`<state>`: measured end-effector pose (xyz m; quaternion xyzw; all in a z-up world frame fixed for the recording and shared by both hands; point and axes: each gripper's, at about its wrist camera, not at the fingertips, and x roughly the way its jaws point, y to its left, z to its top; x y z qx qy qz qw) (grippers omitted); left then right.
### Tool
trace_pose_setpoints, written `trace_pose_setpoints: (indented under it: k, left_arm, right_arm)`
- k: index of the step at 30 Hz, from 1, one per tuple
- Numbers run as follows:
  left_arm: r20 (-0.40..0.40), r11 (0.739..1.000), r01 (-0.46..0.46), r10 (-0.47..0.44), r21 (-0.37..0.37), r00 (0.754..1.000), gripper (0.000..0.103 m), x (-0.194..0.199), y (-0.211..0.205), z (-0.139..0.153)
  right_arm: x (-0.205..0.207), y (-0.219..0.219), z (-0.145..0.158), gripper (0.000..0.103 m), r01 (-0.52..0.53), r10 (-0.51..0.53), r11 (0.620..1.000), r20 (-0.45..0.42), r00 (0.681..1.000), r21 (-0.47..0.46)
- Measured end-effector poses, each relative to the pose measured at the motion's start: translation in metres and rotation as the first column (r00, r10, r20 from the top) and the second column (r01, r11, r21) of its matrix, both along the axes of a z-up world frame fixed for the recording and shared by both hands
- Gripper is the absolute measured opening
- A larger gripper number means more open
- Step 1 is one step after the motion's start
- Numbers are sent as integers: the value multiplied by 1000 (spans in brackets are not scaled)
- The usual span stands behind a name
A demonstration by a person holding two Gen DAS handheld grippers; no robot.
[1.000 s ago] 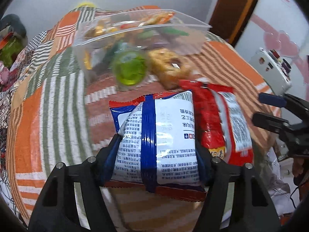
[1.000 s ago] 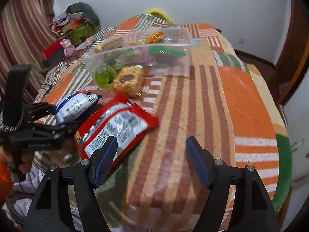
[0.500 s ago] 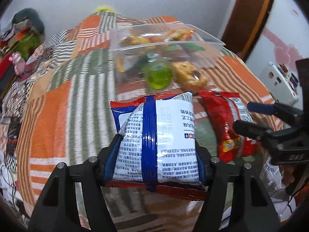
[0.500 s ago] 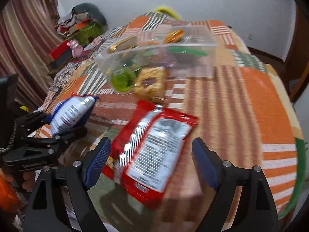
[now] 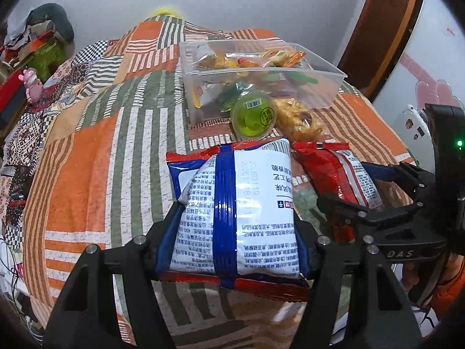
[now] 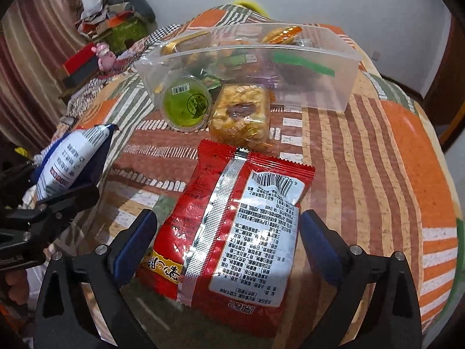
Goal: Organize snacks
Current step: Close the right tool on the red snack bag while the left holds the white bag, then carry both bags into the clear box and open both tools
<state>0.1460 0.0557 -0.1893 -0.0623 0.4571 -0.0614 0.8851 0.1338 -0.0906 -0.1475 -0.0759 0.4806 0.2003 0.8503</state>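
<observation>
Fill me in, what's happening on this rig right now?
A person is sorting snacks on a patchwork-covered table. The left gripper is clamped on a blue-and-white snack bag. The right gripper straddles a red snack bag lying flat, jaws opening, pads not touching it. A green jelly cup and a wrapped pastry lie before the clear plastic bin of snacks.

Patchwork-covered table (image 6: 377, 160) – clear bin (image 6: 334, 67), green cup (image 6: 186, 104), red packet (image 6: 232, 218)
</observation>
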Motion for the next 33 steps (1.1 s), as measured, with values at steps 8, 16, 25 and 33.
trace_pose_setpoints:
  k: [8,16,25,33]
  left_arm:
    - [24,1000,-3,3,2,1000,66,5,-2,10]
    - [72,1000,-8,7,8,997,66,16,-5,32]
    - [155,999,-20,16,26,988,66,41,-6,67]
    - [225,999,-34,27,28,974,66,70,-8,95]
  right_arm:
    - [1,-18,8,64,2,-2,1000,20,1000,30]
    - [-7,-43,27,64,31,-35,998,69,997,58]
    - [6,-59,72,64,58,-75,994,202,977,88]
    - [26,-57,100,64,66,-99,991,305,947,118]
